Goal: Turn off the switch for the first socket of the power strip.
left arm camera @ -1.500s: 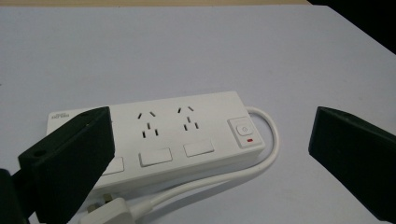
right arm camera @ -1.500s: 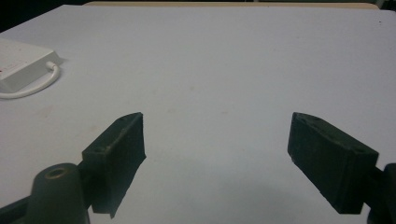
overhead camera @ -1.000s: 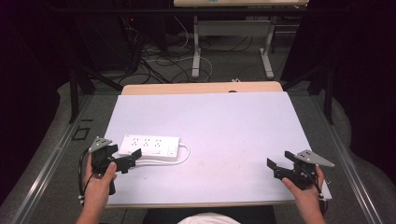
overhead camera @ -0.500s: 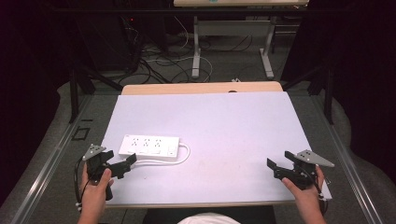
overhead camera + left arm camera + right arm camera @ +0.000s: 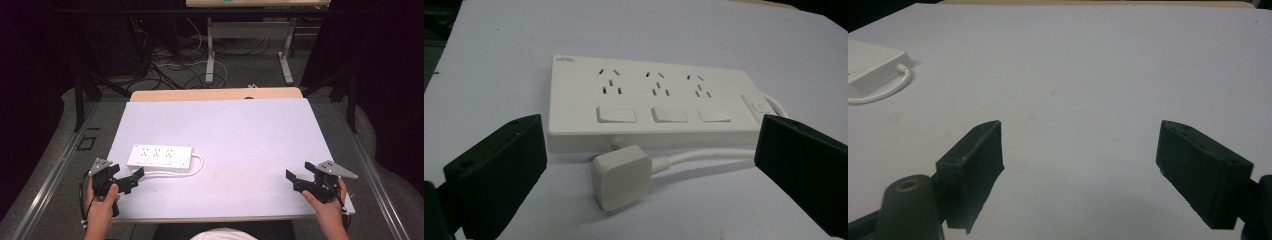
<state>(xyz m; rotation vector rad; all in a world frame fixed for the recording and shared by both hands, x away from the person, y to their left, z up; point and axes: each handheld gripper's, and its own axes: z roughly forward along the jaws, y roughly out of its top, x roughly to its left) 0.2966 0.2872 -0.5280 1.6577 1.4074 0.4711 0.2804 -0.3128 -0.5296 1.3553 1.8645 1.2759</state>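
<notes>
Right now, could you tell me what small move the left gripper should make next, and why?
Probably ease the left gripper forward and close on the flat white plug: its jaws stand open either side of the plug, which lies loose before the white three-socket power strip.

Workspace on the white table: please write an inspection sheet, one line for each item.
Surface: white table, faint marks, otherwise bare.
Job's things: white power strip lying flat, three sockets up; its plug lies unplugged beside it.
Clutter: nothing seen.
Grippers: left gripper open, near the strip, touching nothing; right gripper open over bare table.
Cables: strip's white cord loops at its end.
Surroundings: dark room, floor cables, another table's legs.
</notes>
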